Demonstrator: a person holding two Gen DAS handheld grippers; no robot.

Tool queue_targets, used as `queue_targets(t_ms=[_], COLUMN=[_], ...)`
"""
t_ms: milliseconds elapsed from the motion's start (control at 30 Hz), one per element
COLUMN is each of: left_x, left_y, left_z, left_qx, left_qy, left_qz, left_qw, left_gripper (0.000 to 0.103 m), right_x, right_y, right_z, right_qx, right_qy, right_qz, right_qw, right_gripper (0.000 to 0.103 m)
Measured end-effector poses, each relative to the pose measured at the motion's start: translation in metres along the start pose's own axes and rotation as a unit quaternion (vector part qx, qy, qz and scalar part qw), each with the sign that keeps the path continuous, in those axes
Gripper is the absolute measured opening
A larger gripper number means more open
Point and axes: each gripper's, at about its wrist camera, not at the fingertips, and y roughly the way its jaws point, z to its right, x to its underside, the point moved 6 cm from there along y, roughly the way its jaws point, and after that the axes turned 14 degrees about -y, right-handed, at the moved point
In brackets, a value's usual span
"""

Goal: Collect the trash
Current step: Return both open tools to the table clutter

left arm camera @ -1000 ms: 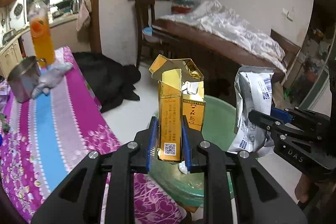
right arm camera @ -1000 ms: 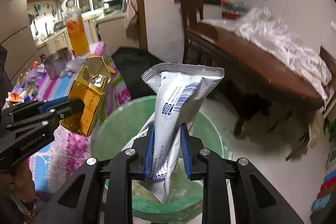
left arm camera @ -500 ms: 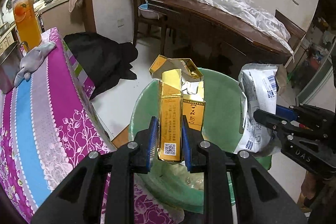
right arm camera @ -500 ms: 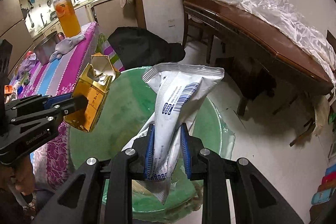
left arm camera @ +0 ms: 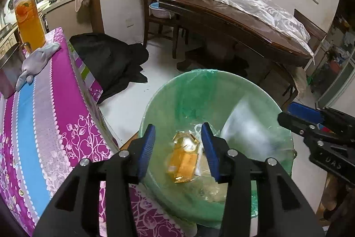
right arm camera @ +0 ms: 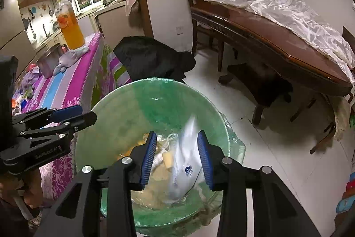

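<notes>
Both grippers hang over the green-lined bin, which serves as the landmark here. The left gripper has its jaws apart, just having opened, with nothing pressed between the blue pads; the gold carton shows blurred below them, inside the bin among the trash already there. The right gripper also has its jaws apart, just having opened, and the white wrapper shows blurred between them, not clamped, down in the bin. In the right wrist view the left gripper sits at the bin's left rim; in the left wrist view the right gripper sits at its right rim.

Tight against the bin's left side runs the edge of the table under the magenta striped cloth, so there is little room that way. Beyond the bin's far rim lies open white floor. Past that floor, to the left, a black heap of cloth lies at the table's corner. To the far right of the bin a long brown wooden table stands, with a white plastic sheet on it and a wooden chair at its far end.

On the striped cloth, far from the bin, stand one orange-filled bottle, one metal pot and one grey rag. Two grippers, one bin, two tables.
</notes>
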Motion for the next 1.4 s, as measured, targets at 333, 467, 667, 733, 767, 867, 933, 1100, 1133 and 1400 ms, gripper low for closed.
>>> queue_targets(t_ms=[333, 467, 667, 733, 767, 867, 933, 1100, 1133, 1400], left_x=[0.006, 0.007, 0.008, 0.010, 0.011, 0.018, 0.025, 0.041, 0.044, 0.071], left_y=[-0.009, -0.028, -0.081, -0.098, -0.110, -0.138, -0.160, -0.201, -0.208, -0.260], left_z=[-0.004, -0.021, -0.093, -0.122, -0.144, -0.204, -0.249, -0.325, -0.336, -0.448], left_qx=[0.000, -0.006, -0.042, -0.059, -0.072, -0.104, -0.124, -0.157, -0.159, -0.175], left_qy=[0.003, 0.003, -0.026, -0.043, -0.057, -0.100, -0.136, -0.191, -0.201, -0.305], left_qz=[0.001, 0.015, 0.057, 0.068, 0.075, 0.089, 0.098, 0.116, 0.118, 0.139], left_qw=[1.0000, 0.9999, 0.9971, 0.9950, 0.9929, 0.9855, 0.9781, 0.9620, 0.9595, 0.9258], left_gripper=[0.041, 0.041, 0.042, 0.043, 0.043, 0.043, 0.043, 0.043, 0.043, 0.044], right_x=[-0.004, -0.017, -0.039, -0.045, -0.049, -0.059, -0.063, -0.072, -0.074, -0.081], right_y=[-0.024, -0.056, -0.085, -0.083, -0.081, -0.076, -0.075, -0.076, -0.076, -0.062], right_z=[-0.009, -0.032, -0.108, -0.137, -0.160, -0.212, -0.246, -0.326, -0.342, -0.434], right_qx=[0.003, 0.003, -0.051, -0.076, -0.092, -0.128, -0.148, -0.192, -0.200, -0.247], right_qy=[-0.003, -0.023, -0.059, -0.077, -0.092, -0.125, -0.144, -0.186, -0.193, -0.231], right_qz=[0.026, 0.078, 0.152, 0.155, 0.154, 0.153, 0.152, 0.146, 0.146, 0.126], right_qw=[1.000, 0.997, 0.985, 0.982, 0.979, 0.972, 0.967, 0.953, 0.949, 0.933], right_gripper=[0.039, 0.054, 0.069, 0.070, 0.070, 0.071, 0.071, 0.071, 0.072, 0.072])
